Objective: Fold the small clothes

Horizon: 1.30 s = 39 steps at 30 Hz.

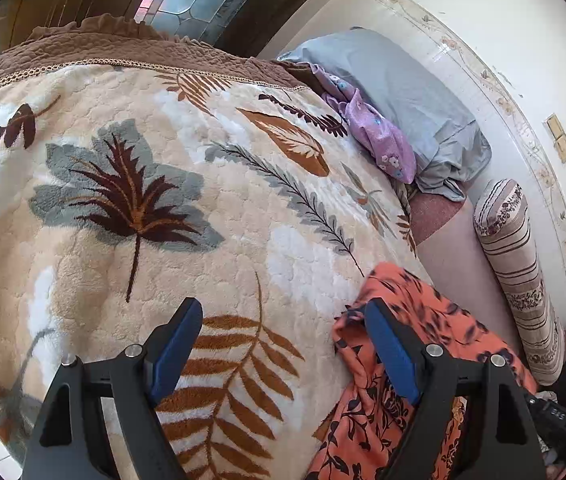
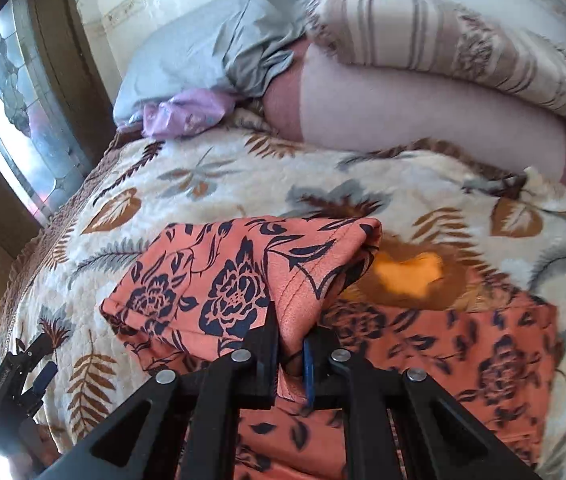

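Observation:
An orange garment with dark navy flowers [image 2: 219,280] lies on a leaf-patterned fleece blanket [image 2: 363,184] on a bed. My right gripper [image 2: 291,340] is shut on a fold of this garment and holds it lifted over the rest of the cloth. In the left wrist view the same garment [image 1: 415,320] lies at the lower right. My left gripper [image 1: 283,336] is open and empty above the blanket [image 1: 163,200], its right finger [image 1: 391,348] at the garment's edge. The left gripper also shows at the lower left of the right wrist view [image 2: 31,368].
A grey pillow [image 1: 403,92] and a purple floral cloth [image 1: 379,140] lie at the head of the bed. A striped bolster [image 1: 523,280] lies along the white wall. A stained-glass window [image 2: 15,92] is beyond the bed's far side.

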Motion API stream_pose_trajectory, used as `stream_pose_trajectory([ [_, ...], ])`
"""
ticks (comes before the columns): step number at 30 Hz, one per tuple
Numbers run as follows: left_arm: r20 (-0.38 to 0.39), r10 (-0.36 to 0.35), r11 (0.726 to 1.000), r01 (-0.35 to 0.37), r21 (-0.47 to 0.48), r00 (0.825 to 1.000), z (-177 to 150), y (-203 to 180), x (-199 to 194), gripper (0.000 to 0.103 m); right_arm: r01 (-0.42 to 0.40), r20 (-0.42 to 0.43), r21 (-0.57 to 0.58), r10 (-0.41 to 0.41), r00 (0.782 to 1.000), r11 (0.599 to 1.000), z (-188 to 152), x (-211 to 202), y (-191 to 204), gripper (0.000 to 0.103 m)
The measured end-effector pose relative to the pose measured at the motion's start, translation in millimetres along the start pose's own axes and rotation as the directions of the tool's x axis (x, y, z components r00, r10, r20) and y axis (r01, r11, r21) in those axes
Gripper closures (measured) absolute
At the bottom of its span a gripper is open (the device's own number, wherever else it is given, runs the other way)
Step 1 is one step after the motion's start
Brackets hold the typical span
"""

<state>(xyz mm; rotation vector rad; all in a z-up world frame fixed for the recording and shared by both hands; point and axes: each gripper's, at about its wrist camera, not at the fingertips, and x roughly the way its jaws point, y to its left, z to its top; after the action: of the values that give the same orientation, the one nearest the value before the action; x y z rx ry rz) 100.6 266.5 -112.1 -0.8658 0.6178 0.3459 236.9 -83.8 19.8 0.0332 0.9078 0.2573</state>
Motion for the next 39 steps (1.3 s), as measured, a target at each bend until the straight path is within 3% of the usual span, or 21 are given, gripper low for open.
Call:
stream_pose_trajectory([
  [3,0.002,0.003,0.999,-0.003,0.046,1.000,-5,-9,1,0.019,0.092,0.034,0.081,-0.095,0.995,0.992,-8,-29,-74,0.094],
  [5,0.002,0.007,0.997,-0.007,0.082,1.000,-8,-16,2,0.019,0.129,0.010,0.148,-0.132,0.991,0.981,-22,-31,-125,0.093],
  [8,0.001,0.007,0.990,-0.007,0.138,1.000,-14,-29,4,0.019,0.129,-0.120,0.223,-0.105,0.987,0.966,-58,2,-191,0.090],
  [11,-0.023,0.013,0.972,-0.007,0.235,1.000,-25,-49,11,0.019,0.116,-0.275,0.262,-0.041,0.961,0.958,-105,50,-224,0.089],
  [12,-0.034,0.005,0.961,0.004,0.278,0.999,-30,-59,11,0.019,0.111,-0.286,0.277,-0.029,0.958,0.955,-115,56,-231,0.085],
  [14,-0.047,-0.008,0.935,0.024,0.355,0.999,-40,-79,9,0.019,0.058,-0.224,0.327,0.018,0.975,0.943,-126,49,-241,0.074],
  [15,-0.051,-0.020,0.920,0.038,0.390,0.998,-44,-91,8,0.019,0.025,-0.207,0.356,0.052,0.977,0.934,-128,43,-246,0.061],
  [16,-0.059,-0.030,0.905,0.052,0.423,0.998,-48,-104,10,0.019,-0.007,-0.183,0.378,0.083,0.980,0.926,-129,36,-249,0.041],
  [17,-0.074,-0.037,0.890,0.066,0.451,0.997,-50,-116,14,0.019,-0.028,-0.154,0.388,0.095,0.984,0.921,-128,28,-252,0.036],
  [20,-0.131,-0.055,0.849,0.116,0.516,0.990,-60,-152,30,0.019,-0.015,-0.064,0.408,0.045,0.997,0.913,-118,-1,-256,0.035],
  [23,-0.178,-0.061,0.811,0.153,0.565,0.982,-74,-178,50,0.019,-0.142,0.052,0.450,0.134,0.990,0.882,-104,-15,-260,0.033],
  [25,-0.209,-0.023,0.803,0.142,0.578,0.978,-84,-184,70,0.019,-0.299,0.083,0.454,0.295,0.952,0.839,-95,-1,-254,0.024],
  [27,-0.258,0.041,0.800,0.123,0.587,0.965,-94,-181,95,0.019,-0.393,0.084,0.449,0.400,0.913,0.803,-90,23,-253,0.025],
  [29,-0.302,0.198,0.780,0.036,0.624,0.933,-106,-172,126,0.019,-0.226,0.014,0.503,0.254,0.967,0.834,-95,51,-267,0.025],
  [30,-0.325,0.240,0.778,0.018,0.628,0.915,-110,-165,136,0.019,-0.135,-0.038,0.573,0.191,0.981,0.809,-103,65,-276,0.025],
  [31,-0.306,0.208,0.777,0.033,0.629,0.929,-111,-161,134,0.019,-0.138,-0.029,0.628,0.201,0.979,0.766,-110,69,-285,0.025],
  [32,-0.278,0.179,0.769,0.042,0.638,0.944,-112,-159,128,0.019,-0.196,0.025,0.660,0.240,0.971,0.725,-116,66,-292,0.025],
  [33,-0.272,0.173,0.757,0.049,0.652,0.947,-114,-158,128,0.019,-0.221,0.062,0.663,0.242,0.968,0.715,-119,59,-296,0.025],
  [35,-0.244,0.161,0.729,0.052,0.682,0.956,-120,-157,128,0.017,-0.193,0.095,0.649,0.173,0.980,0.736,-120,44,-299,0.025],
  [37,-0.238,0.163,0.724,0.048,0.688,0.957,-121,-159,128,0.016,-0.235,0.129,0.651,0.200,0.971,0.722,-117,37,-300,0.025],
  [39,-0.249,0.153,0.732,0.060,0.679,0.956,-119,-158,129,0.015,-0.280,0.162,0.612,0.230,0.960,0.739,-108,33,-291,0.025],
])
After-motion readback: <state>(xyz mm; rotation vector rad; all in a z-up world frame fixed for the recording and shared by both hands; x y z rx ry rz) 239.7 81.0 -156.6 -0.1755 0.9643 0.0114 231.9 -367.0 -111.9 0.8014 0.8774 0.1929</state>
